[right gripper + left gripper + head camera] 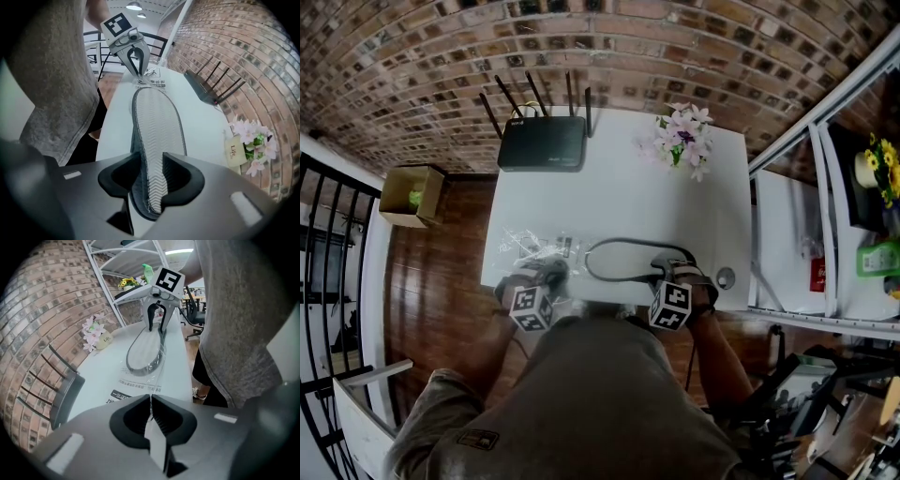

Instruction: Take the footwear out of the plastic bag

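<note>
Slipper (157, 126) lay along the bench's (619, 187) near edge. My right tool (151, 159) clamped its end to pull, and my left tool (151, 401) pinched the plastic bag (140, 383) as anchor.

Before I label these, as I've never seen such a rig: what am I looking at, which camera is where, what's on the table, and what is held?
No robot here: a person stands over a white table with a hand-held two-jaw gripper in each hand; the marker cubes belong to the grippers. The head view comes from a camera on the person's head, looking down. The other two come from cameras riding on each gripper, looking along its jaws. On the table are a black router, a small bunch of flowers, a clear plastic bag and a grey slipper. The left gripper is shut on an edge of the bag; the right gripper is clamped on one end of the slipper, whose ribbed sole shows.
</note>
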The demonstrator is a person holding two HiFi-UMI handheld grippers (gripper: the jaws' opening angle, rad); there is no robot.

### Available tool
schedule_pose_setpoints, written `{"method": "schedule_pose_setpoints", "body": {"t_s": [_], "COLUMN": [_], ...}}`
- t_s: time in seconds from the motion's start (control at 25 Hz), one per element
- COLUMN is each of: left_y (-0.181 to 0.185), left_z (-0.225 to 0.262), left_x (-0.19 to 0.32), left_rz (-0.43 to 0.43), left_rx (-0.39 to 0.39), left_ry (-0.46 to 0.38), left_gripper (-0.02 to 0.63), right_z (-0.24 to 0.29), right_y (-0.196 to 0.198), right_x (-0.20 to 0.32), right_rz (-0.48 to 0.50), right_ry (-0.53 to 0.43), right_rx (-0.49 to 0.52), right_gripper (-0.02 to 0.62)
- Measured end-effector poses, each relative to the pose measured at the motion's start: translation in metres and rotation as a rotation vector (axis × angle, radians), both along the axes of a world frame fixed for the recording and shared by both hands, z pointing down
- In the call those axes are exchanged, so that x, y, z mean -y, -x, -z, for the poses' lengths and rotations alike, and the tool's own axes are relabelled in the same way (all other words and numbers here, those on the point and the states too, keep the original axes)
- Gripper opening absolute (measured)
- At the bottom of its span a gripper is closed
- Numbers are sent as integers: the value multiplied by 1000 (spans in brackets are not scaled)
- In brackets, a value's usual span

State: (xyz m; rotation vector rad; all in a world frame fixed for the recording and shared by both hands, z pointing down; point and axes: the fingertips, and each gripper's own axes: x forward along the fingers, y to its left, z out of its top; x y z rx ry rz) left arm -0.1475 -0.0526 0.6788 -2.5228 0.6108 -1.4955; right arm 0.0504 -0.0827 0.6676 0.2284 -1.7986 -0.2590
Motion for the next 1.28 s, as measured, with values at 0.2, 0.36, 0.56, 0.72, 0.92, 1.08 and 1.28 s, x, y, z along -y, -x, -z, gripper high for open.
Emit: {"method": "schedule_pose_setpoints", "body": {"t_s": [0.2, 0.36, 0.56, 0.72, 0.92, 1.08, 1.28], "left_y": [6, 10, 11, 19, 25, 28, 27], "left_z": [0, 1, 0, -1, -3, -7, -9], "left_x": [0, 2, 3, 9, 12, 12, 10], "left_rz": [12, 20, 33, 80, 108, 92, 49], "left_rx": [4, 4, 5, 11, 11, 19, 12], "left_ry": [3, -4, -3, -4, 9, 7, 41], "left_gripper": [12, 12, 12, 12, 12, 14, 72], "right_z": [-1, 0, 0, 1, 0, -1, -1], "right_y": [-26, -40, -41, -46, -51, -51, -52], "right_x": [8, 13, 14, 18, 23, 23, 24], "right_rz": [-74, -148, -184, -238, -285, -296, -305], "right_ry": [5, 6, 9, 7, 0, 1, 3], "right_rx": [-22, -24, -20, -15, -23, -20, -14], "right_gripper": [159, 159, 160, 160, 160, 161, 166]}}
